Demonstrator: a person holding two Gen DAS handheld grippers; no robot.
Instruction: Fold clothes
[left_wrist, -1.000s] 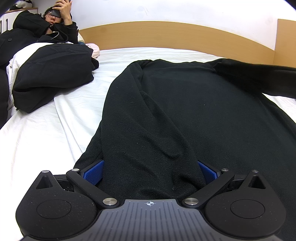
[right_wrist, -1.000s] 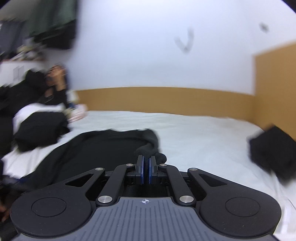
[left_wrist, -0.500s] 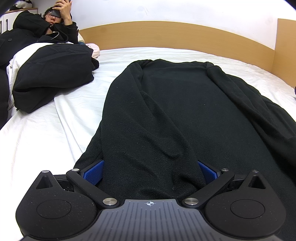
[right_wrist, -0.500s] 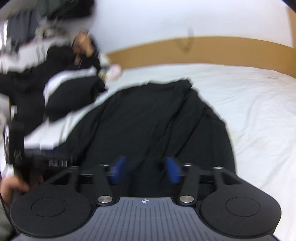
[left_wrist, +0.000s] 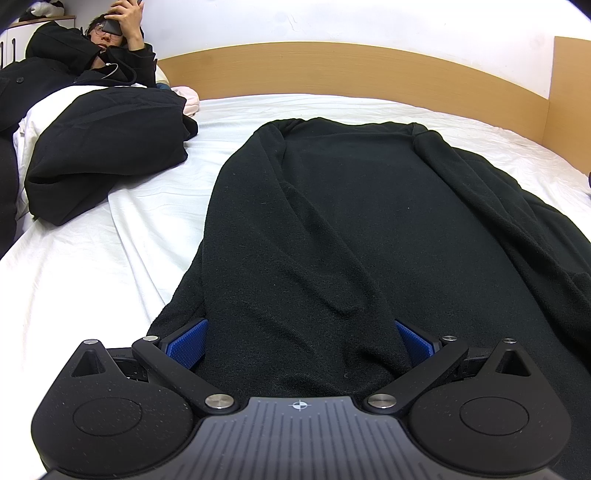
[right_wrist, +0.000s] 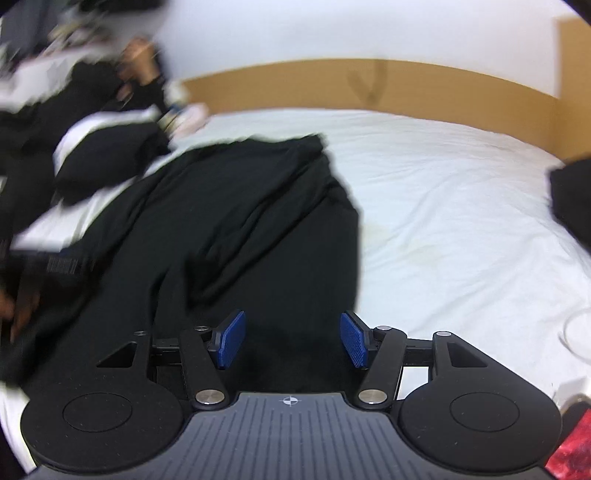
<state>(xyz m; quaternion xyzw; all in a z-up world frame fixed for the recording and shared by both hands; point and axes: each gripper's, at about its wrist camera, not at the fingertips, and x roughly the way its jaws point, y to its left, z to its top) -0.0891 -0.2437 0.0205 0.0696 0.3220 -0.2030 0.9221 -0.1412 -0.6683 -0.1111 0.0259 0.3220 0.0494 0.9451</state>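
Left wrist view: looked down along the left gripper (left_wrist: 300, 341), with the black garment (left_wrist: 369, 229) spread lengthwise on the white bed sheet (left_wrist: 110, 258), running away from the tool toward the wooden headboard (left_wrist: 332, 66). Near hem bunched between the blue pads (left_wrist: 186, 343), which stood wide apart with cloth filling the whole gap; could not tell whether the pads pressed on the cloth or merely flanked it. Both long edges of the garment folded in over the middle. To the left, well apart from the tool, lay a dark bundle of clothing (left_wrist: 107, 155) and, behind it, a person (left_wrist: 92, 62) in black holding a phone.

Right wrist view, blurred at the left: showed the right gripper (right_wrist: 293, 339) with jaws roughly half spread and nothing pinched, pads clear of the cloth. Garment (right_wrist: 240, 229) lay directly ahead and beneath, its right edge just left of the right pad's line, bare sheet (right_wrist: 461, 221) beyond. At the far right edge sat another dark cloth pile (right_wrist: 572, 199).
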